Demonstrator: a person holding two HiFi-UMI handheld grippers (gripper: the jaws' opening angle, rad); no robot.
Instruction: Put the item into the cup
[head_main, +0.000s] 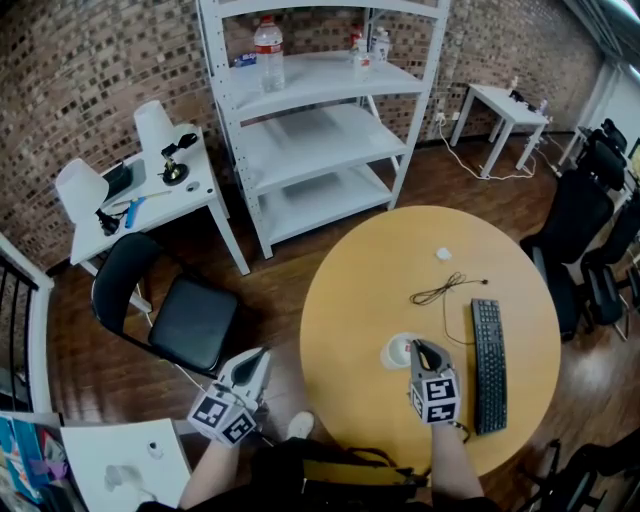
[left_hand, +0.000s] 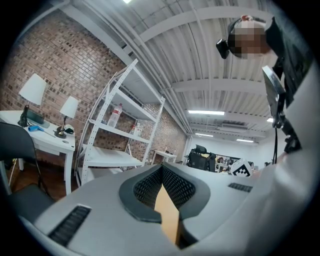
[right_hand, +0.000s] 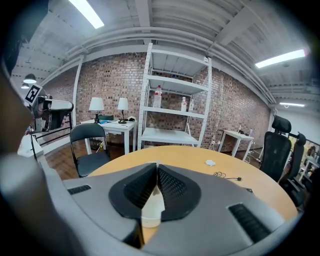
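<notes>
A white cup (head_main: 396, 352) stands on the round wooden table (head_main: 360, 270) near its front edge. My right gripper (head_main: 419, 348) hovers just right of and over the cup, jaws shut with nothing between them. In the right gripper view the cup (right_hand: 151, 210) shows below the closed jaws of my right gripper (right_hand: 157, 168). A small white item (head_main: 443, 254) lies on the far side of the table, also seen as the item (right_hand: 210, 162). My left gripper (head_main: 260, 358) is off the table's left side, shut and empty, pointing up into the room (left_hand: 161, 168).
A black keyboard (head_main: 488, 365) lies right of the cup, and a black cable (head_main: 445, 290) beyond it. A black chair (head_main: 175, 310) stands left of the table. Behind are a white shelf unit (head_main: 320, 120), a white desk with lamps (head_main: 140, 190) and office chairs (head_main: 590, 240).
</notes>
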